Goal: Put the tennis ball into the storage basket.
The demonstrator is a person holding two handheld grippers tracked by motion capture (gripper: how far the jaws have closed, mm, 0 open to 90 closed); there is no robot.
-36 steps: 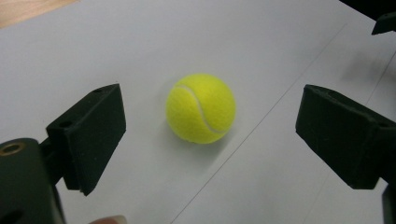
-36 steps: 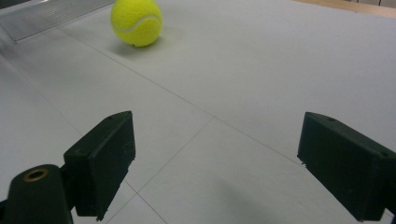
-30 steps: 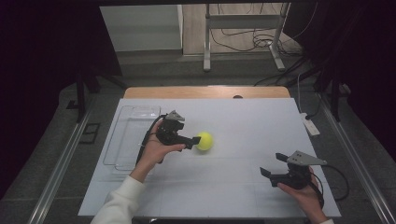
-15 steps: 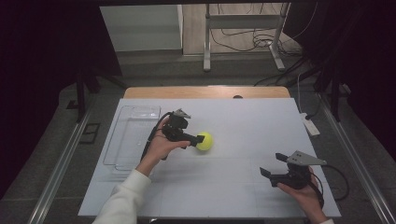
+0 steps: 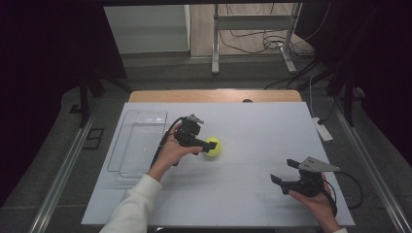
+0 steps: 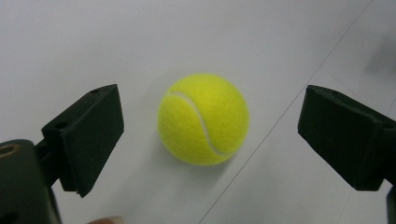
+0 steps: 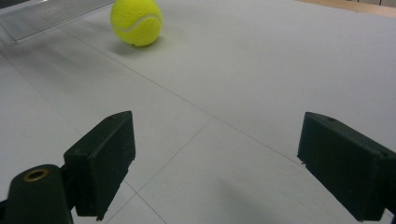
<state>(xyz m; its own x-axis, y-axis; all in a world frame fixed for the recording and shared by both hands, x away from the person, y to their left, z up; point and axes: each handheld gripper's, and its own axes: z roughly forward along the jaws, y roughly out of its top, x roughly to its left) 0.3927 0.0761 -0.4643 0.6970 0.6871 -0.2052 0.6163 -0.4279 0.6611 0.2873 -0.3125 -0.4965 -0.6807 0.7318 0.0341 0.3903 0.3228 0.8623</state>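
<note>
Right now the left gripper [image 5: 203, 147] sits mid-frame in the high view, jaws spread wide with the tennis ball [image 5: 212, 146] between them. Left gripper view confirms: ball [image 6: 203, 119] centred between the two black jaws, clear gap on both sides, no contact, nothing held. Ball rests on the white table [image 5: 252, 126], its shadow right under it.

Clear plastic tray [image 5: 140, 141] lies to the left of that hand, near the table's left edge, well apart from the ball.

Right gripper [image 5: 283, 172] is at lower right of the high view, held just over the table, jaws also wide apart and holding nothing. In the right gripper view, bare table between its jaws; ball [image 7: 136, 21] far off at upper left of the frame, with the tray edge [image 7: 42, 16] beyond it in the corner.

White sleeve [image 5: 131, 208] comes in from the bottom on the left arm.
</note>
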